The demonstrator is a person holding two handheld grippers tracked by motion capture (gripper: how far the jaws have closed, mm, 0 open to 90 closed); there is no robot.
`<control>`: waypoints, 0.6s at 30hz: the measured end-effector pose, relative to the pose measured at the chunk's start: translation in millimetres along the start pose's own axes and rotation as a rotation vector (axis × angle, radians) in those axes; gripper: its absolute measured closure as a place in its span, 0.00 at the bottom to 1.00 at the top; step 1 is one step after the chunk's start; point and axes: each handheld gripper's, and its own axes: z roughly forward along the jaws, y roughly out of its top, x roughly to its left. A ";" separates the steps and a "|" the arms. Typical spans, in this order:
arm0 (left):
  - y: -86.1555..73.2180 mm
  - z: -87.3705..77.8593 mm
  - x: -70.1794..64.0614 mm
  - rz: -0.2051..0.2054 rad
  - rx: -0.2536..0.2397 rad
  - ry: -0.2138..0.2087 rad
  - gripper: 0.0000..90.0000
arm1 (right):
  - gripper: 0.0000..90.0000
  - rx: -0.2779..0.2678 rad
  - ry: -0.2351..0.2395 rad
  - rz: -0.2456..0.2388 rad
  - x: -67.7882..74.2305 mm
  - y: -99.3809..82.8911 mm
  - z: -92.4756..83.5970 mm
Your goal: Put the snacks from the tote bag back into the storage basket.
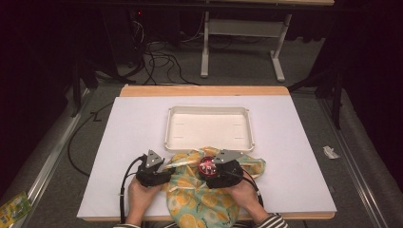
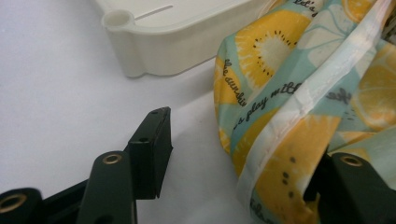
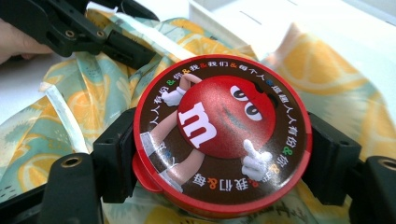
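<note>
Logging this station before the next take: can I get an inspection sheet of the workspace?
Surface: white table top with a wooden far edge.
Job's things: round red candy tin; lemon-print cloth under it; white tray behind.
Clutter: nothing seen on the table.
Grippers: right gripper shut on the tin; left gripper open, cloth edge between its jaws.
Cables: black cable trailing from the left gripper.
Surroundings: grey floor, table legs, floor cables.

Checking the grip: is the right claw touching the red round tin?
Touching: in the right gripper view, the right claw presses both sides of the red round tin.
</note>
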 end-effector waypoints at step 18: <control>0.0 0.0 0.0 0.000 0.001 -0.001 0.47 | 0.29 -0.040 -0.017 0.012 -10.4 0.9 -30.5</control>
